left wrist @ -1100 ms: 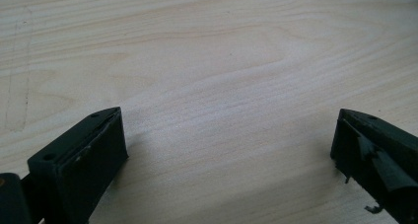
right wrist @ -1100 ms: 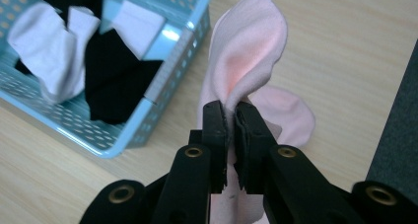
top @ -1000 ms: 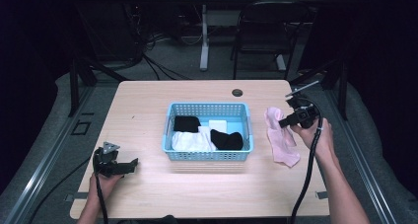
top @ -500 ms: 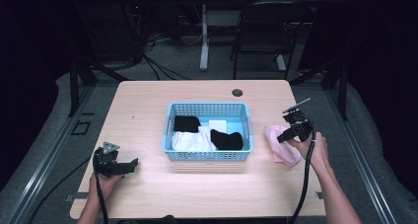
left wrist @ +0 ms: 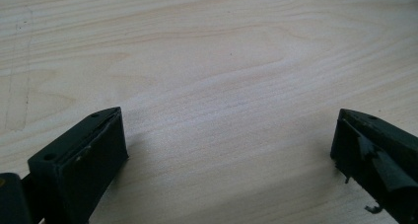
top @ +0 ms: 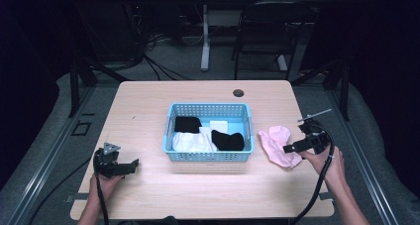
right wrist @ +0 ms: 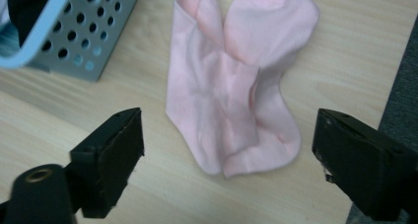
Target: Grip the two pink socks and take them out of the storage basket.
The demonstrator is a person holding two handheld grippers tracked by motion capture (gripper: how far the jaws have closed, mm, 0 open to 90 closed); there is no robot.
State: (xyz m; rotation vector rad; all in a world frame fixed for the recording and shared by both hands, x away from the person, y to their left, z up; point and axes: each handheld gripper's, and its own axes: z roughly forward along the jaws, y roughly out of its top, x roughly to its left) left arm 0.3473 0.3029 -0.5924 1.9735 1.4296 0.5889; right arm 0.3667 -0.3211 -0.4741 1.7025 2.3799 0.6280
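A pink sock (top: 278,145) lies flat on the table (top: 148,111), just to the right of the blue basket (top: 208,155) and close to the table's right edge. In the high view its long axis runs diagonally, from an upper-left end near the basket's right wall down to a lower-right end by the right claw (top: 289,148). In the right gripper view the sock (right wrist: 236,81) is folded over itself, with two rounded lobes at the far end and a narrower rounded end nearest the camera.

The right claw (right wrist: 226,157) has just been opening; its jaws stand wide apart on either side of the sock's near end, not pressing it. The left claw (top: 132,164) rests at the table's lower left, well apart from the sock, jaws spread wide over bare wood with nothing between them.
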